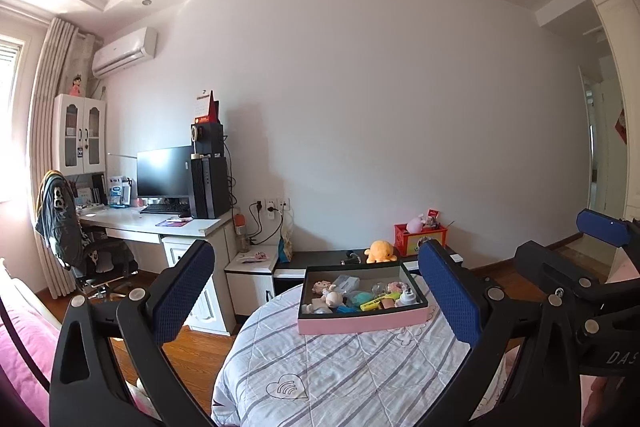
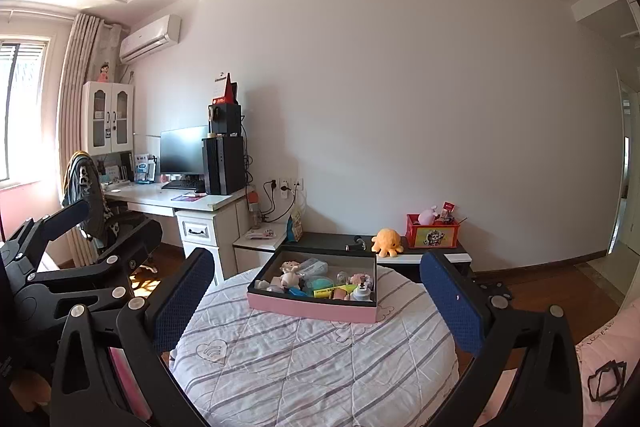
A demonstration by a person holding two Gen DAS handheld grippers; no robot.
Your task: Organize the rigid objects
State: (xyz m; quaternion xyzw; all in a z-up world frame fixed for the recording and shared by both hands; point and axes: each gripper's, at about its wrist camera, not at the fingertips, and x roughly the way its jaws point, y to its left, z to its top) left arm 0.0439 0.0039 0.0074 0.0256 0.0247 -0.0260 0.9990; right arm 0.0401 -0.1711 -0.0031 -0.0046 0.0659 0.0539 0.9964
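Note:
A pink box (image 1: 362, 322) with a dark inside sits on the striped quilt at the far end of the bed. It holds several small toys and trinkets, among them a pale figurine (image 1: 331, 297) and a yellow piece (image 1: 375, 302). The box also shows in the right wrist view (image 2: 310, 308). My left gripper (image 1: 316, 291) is open and empty, held above the quilt short of the box. My right gripper (image 2: 316, 301) is open and empty too, at about the same distance. Each gripper shows at the edge of the other's view.
The striped quilt (image 1: 340, 375) covers the bed. Beyond it stands a low dark cabinet (image 2: 332, 241) with an orange plush octopus (image 2: 386, 241) and a red toy crate (image 2: 431, 231). A white desk (image 2: 188, 201) with monitor, computer tower and chair is at the left. Wooden floor lies around the bed.

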